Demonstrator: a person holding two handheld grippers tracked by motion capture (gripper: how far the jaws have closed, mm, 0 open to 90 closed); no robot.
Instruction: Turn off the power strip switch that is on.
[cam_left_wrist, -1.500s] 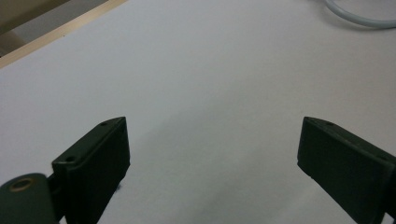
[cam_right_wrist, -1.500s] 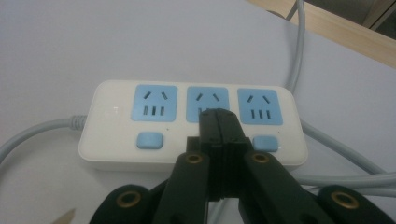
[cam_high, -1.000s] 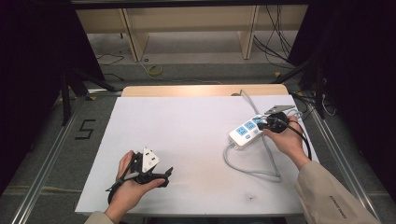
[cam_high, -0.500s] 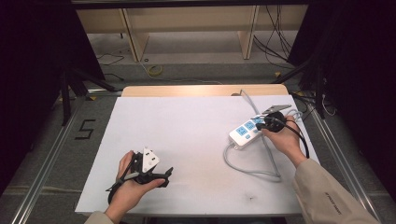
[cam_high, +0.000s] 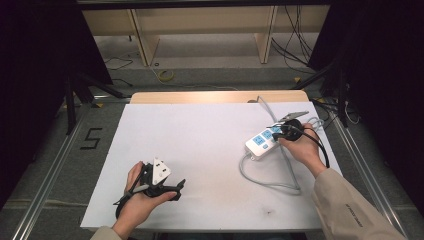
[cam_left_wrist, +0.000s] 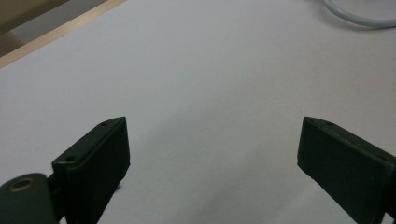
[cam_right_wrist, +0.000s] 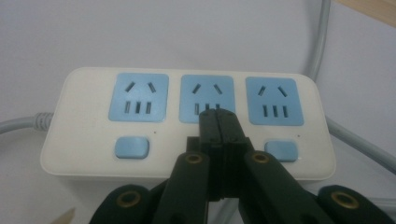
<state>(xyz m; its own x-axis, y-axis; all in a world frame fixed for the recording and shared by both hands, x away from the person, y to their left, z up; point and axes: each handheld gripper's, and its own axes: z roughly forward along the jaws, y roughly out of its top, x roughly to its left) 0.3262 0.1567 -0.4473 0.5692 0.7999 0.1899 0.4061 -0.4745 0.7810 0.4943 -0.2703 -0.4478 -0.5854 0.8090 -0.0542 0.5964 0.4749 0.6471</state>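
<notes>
A white power strip (cam_high: 261, 142) with three blue socket faces lies on the right side of the white table; in the right gripper view the power strip (cam_right_wrist: 187, 123) sits square in front with its blue switches along the near edge. My right gripper (cam_right_wrist: 217, 116) is shut with nothing between its jaws, the tips over the middle socket and hiding the middle switch. In the high view the right gripper (cam_high: 281, 131) hovers at the strip's far end. My left gripper (cam_high: 175, 187) rests near the front left of the table, and the left gripper (cam_left_wrist: 212, 149) stands open over bare table.
The strip's grey cable (cam_high: 265, 177) loops toward the front right of the table, and part of the cable (cam_left_wrist: 359, 14) shows in the left gripper view. A wooden strip (cam_high: 215, 96) borders the far edge. Metal rails (cam_high: 47, 170) flank the table.
My right hand has drifted slightly toward the power strip's far end. The left hand and gripper have stayed in place.
</notes>
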